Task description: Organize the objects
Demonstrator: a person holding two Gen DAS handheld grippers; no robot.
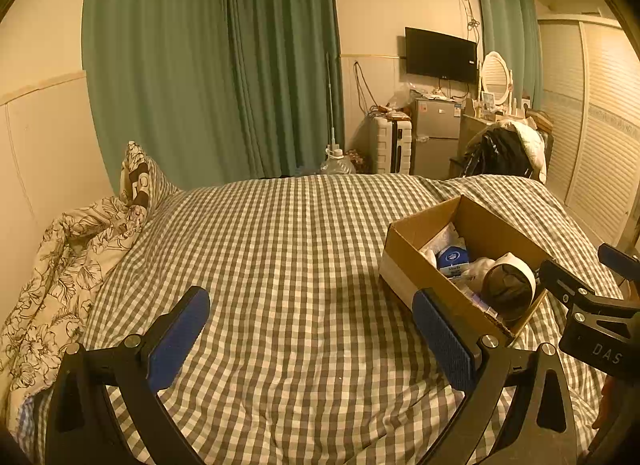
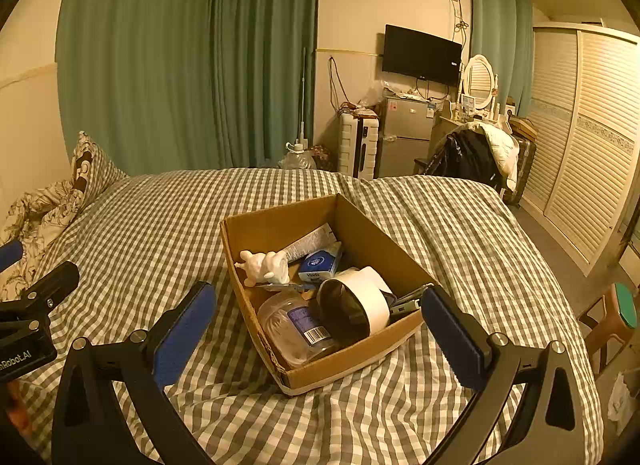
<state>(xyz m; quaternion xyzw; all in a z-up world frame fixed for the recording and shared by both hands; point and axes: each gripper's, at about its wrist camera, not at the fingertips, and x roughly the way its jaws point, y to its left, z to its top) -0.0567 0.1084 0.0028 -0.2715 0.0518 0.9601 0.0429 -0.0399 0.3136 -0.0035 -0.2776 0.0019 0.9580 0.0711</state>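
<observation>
A cardboard box sits on the checked bedspread toward the bed's right edge, packed with a white figurine, a blue carton, a clear jar and a roll of white tape. The right gripper hangs spread wide and empty around the box's near corner. The left gripper, equally spread and empty, hovers over bare bedspread beside the box.

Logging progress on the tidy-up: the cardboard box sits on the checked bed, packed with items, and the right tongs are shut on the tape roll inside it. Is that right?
Not quite. The right tongs are open and hold nothing; the right wrist view shows them spread on either side of the box's near end. The tape roll lies free inside. The box does sit on the checked bed, packed with items.
</observation>
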